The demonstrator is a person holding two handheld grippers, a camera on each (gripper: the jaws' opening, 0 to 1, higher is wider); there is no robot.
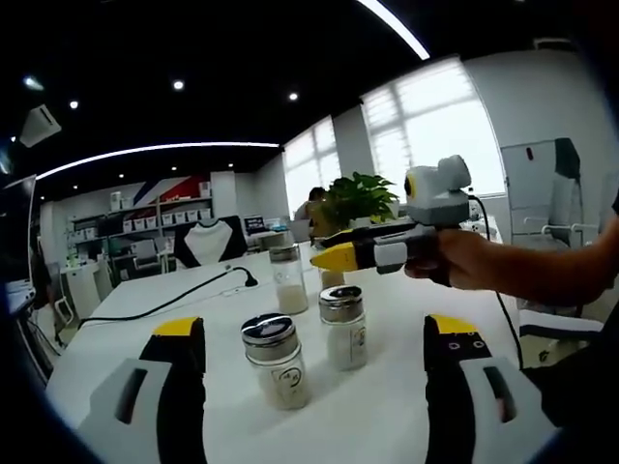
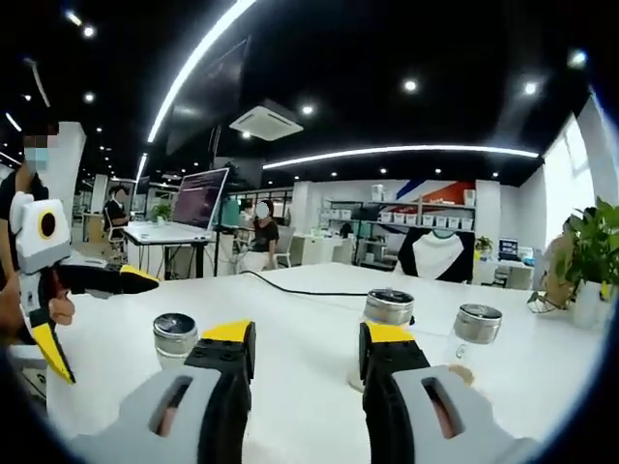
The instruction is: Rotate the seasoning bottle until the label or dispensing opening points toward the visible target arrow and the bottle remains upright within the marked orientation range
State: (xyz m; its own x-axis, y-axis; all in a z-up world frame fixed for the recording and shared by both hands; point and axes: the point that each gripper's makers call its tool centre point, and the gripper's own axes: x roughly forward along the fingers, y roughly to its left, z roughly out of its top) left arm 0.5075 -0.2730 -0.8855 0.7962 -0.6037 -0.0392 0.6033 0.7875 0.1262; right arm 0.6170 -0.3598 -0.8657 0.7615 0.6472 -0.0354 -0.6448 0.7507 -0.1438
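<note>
Three glass seasoning bottles with metal caps stand upright on the white table [image 1: 193, 300]. The nearest bottle [image 1: 276, 360] and a second bottle [image 1: 343, 327] stand just ahead of my left gripper [image 1: 314, 340], which is open with nothing between its jaws. A third bottle [image 1: 288, 278] stands farther back. My right gripper [image 1: 327, 249], held by a hand, reaches in from the right beside that far bottle. In the right gripper view, my right gripper [image 2: 308, 338] is open and empty; one bottle [image 2: 387, 307] sits behind its right jaw, with another bottle [image 2: 477, 329] to the right and one more bottle [image 2: 174, 336] to the left. The left gripper [image 2: 104, 327] is wide open at the left.
A black cable [image 1: 184, 295] runs across the table. A potted plant [image 1: 358, 201] stands at the table's far end. A mannequin bust [image 1: 205, 242], shelves and desks with a monitor [image 2: 198, 198] and seated people lie beyond.
</note>
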